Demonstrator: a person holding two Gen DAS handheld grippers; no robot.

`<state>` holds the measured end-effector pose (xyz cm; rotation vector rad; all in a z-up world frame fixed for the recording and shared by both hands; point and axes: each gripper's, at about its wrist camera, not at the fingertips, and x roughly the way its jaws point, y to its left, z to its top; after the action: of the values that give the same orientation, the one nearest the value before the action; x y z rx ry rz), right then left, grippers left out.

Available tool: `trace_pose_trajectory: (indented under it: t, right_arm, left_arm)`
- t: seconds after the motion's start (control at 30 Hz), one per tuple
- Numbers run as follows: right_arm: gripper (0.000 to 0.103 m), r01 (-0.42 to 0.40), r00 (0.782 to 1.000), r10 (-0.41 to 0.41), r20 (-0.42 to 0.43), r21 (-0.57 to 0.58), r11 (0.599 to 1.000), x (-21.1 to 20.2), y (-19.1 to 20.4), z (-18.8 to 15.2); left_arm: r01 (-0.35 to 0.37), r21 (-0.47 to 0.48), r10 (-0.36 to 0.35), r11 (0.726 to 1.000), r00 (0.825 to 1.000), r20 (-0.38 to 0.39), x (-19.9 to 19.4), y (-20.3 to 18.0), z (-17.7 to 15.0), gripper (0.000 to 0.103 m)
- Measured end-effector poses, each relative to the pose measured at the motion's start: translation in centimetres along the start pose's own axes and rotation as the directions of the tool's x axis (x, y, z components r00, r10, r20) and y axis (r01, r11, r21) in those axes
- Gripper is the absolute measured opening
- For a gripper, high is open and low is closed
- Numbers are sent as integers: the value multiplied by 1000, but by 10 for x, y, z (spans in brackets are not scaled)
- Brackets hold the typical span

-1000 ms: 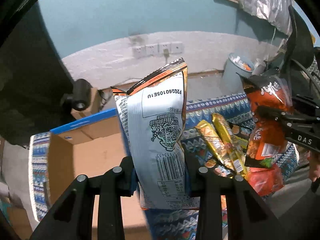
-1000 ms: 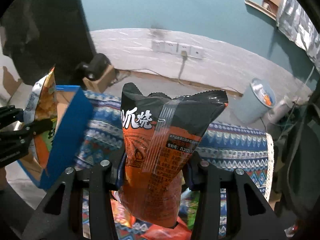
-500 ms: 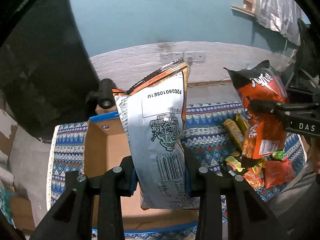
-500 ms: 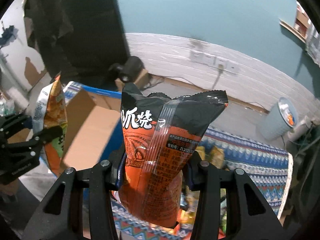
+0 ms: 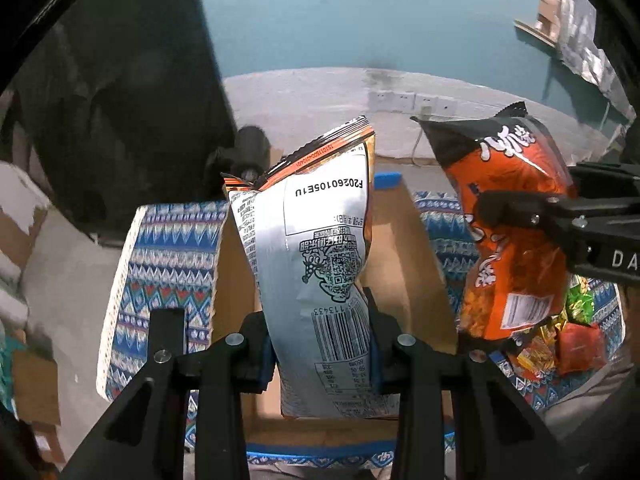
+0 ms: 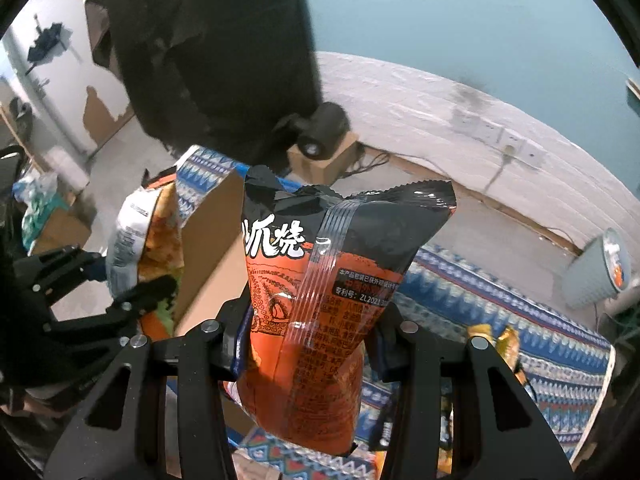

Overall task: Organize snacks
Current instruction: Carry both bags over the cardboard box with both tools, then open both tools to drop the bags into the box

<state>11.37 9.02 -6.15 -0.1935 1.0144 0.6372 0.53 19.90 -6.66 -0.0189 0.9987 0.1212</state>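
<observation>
Teal wall above a pale band with sockets backs a desk (image 5: 168, 248) draped in a blue patterned cloth, and an open cardboard box (image 5: 404, 264) sits on it toward the left end. The left gripper (image 5: 318, 344) has its fingers clenched on the lower part of a silver-backed snack bag (image 5: 316, 264), which stands upright directly over the box's open mouth. The right gripper (image 6: 308, 340) likewise grasps an orange-and-black snack bag (image 6: 332, 280) around its middle; from the left wrist view that bag hangs just beside the box's right wall, over the cloth rather than over the opening, as far as can be told. More loose snacks (image 5: 560, 340) lie in a heap on the cloth near the right end of the desk.

The step in hand appears to be carrying two bags from the pile to the box. The silver bag looks ready to go in: lowering it into the box and letting the fingers release would do. The orange bag probably needs to travel further toward the left end so it clears the box wall before being dropped. With both bags headed for one opening, going one at a time should keep them from colliding.
</observation>
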Motion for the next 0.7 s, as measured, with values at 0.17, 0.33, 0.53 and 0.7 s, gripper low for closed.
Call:
trace_pose_trajectory:
  t: [0.17, 0.33, 0.53, 0.7]
  right_arm:
    - [45, -22, 998, 21, -53, -22, 1000, 26, 22, 5]
    - [45, -27, 994, 22, -104, -45, 999, 48, 35, 6]
    - [55, -39, 991, 36, -129, -15, 999, 60, 36, 6]
    - [72, 0, 996, -2, -94, -20, 1000, 52, 33, 9]
  left_arm:
    - [-53, -26, 53, 998, 999, -15, 8, 22, -9, 36]
    - [-29, -73, 24, 997, 998, -66, 22, 35, -14, 36]
    - [-83, -82, 76, 993, 994, -82, 29, 41, -18, 55]
    - [-103, -101, 96, 990, 993, -75, 29, 47, -16, 76]
